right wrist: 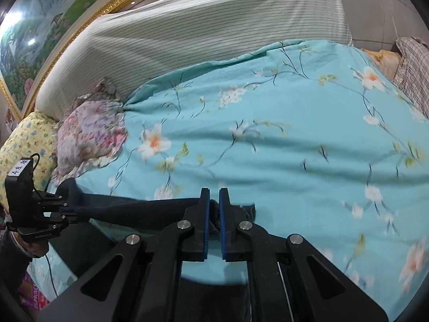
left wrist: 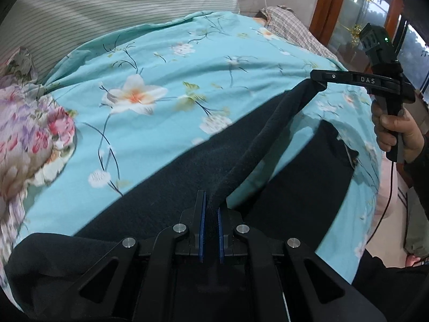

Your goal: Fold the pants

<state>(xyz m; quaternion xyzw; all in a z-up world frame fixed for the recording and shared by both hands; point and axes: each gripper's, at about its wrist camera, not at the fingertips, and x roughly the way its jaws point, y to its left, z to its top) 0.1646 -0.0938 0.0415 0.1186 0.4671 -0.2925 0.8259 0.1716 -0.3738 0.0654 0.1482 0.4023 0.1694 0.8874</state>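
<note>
Dark navy pants (left wrist: 171,177) lie on a turquoise flowered bedspread (left wrist: 166,61). My left gripper (left wrist: 211,209) is shut on an edge of the pants, which rises taut as a band to my right gripper (left wrist: 319,80), also shut on it at the upper right. In the right wrist view my right gripper (right wrist: 214,204) pinches the dark fabric between its blue pads, and the stretched edge (right wrist: 139,209) runs left to my left gripper (right wrist: 64,209). The rest of the pants hangs and lies below, partly hidden by the grippers.
A striped pillow (right wrist: 187,26) lies at the head of the bed. A pink flowered pillow (right wrist: 91,131) and a yellow one (right wrist: 24,139) lie at the left. A checked cloth (left wrist: 295,26) lies at the far right corner. A wooden window frame (left wrist: 327,2) stands beyond.
</note>
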